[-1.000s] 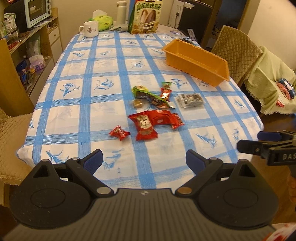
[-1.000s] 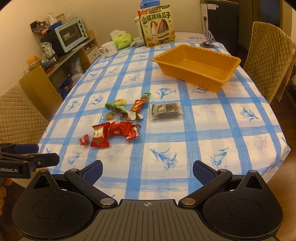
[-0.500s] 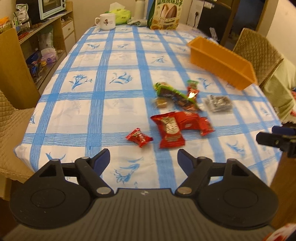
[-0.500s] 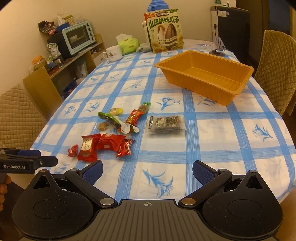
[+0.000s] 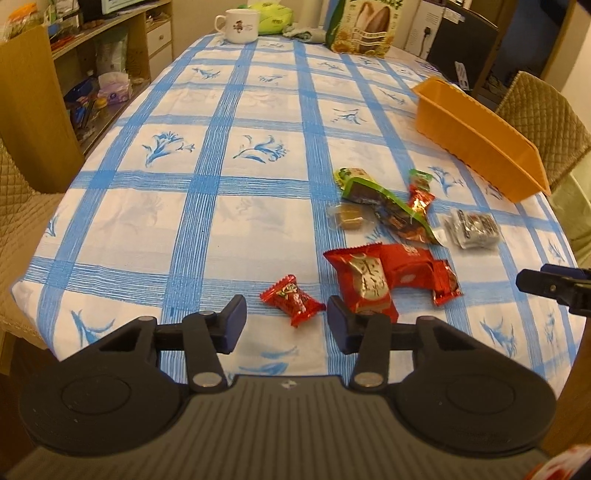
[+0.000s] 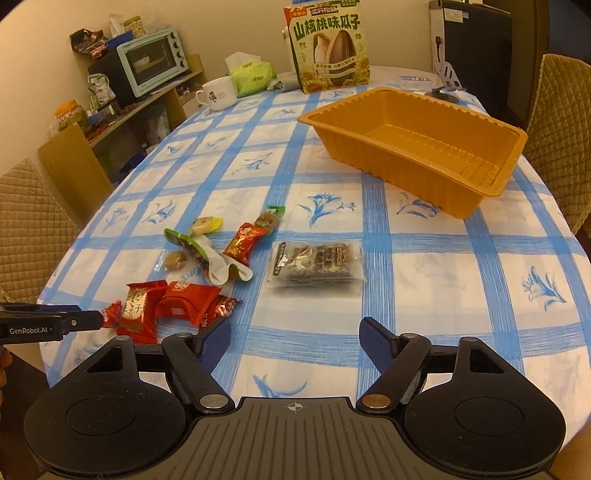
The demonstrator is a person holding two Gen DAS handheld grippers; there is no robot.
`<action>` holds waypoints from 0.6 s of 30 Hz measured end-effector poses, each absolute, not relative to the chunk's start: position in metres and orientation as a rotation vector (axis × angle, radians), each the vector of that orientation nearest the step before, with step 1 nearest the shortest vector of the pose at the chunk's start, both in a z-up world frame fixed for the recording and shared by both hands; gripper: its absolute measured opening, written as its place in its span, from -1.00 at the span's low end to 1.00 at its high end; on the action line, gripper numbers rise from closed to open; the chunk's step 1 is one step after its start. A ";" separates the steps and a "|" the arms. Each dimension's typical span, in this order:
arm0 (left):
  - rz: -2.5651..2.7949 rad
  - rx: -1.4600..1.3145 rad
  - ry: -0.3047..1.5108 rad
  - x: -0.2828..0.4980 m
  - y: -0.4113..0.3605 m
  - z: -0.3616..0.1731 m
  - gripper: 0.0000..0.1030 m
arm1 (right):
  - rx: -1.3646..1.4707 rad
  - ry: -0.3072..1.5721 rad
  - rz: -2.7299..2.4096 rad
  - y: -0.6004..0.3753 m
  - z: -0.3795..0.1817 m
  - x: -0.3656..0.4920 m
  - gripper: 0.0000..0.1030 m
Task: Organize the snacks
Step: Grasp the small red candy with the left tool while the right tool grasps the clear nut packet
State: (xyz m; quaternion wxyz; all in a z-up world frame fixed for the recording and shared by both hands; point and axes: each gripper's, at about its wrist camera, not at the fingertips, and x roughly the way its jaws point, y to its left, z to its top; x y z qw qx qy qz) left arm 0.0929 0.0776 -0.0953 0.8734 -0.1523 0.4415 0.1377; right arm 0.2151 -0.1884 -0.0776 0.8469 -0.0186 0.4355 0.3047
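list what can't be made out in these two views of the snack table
- Orange plastic tray, left wrist view: its interior is hidden by its own near wall.
- Small red candy wrapper, right wrist view: partly covered by the left gripper's finger.
- Clear packet of dark snacks, right wrist view: label too blurred to read.
- Large sunflower-seed bag, left wrist view: top cut off by the frame edge.
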 end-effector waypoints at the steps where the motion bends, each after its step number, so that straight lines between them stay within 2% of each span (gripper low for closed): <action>1: 0.293 -0.325 0.923 0.095 0.078 -0.096 -0.20 | -0.040 0.919 0.644 -0.188 -0.078 0.217 0.49; 6: 0.311 -0.341 0.937 0.106 0.081 -0.102 -0.27 | -0.046 0.928 0.654 -0.189 -0.081 0.227 0.49; 10: 0.322 -0.348 0.952 0.112 0.080 -0.107 -0.42 | -0.052 0.931 0.663 -0.189 -0.082 0.235 0.49; 18: 0.351 -0.343 0.967 0.114 0.076 -0.112 -0.58 | -0.084 0.923 0.711 -0.188 -0.083 0.252 0.49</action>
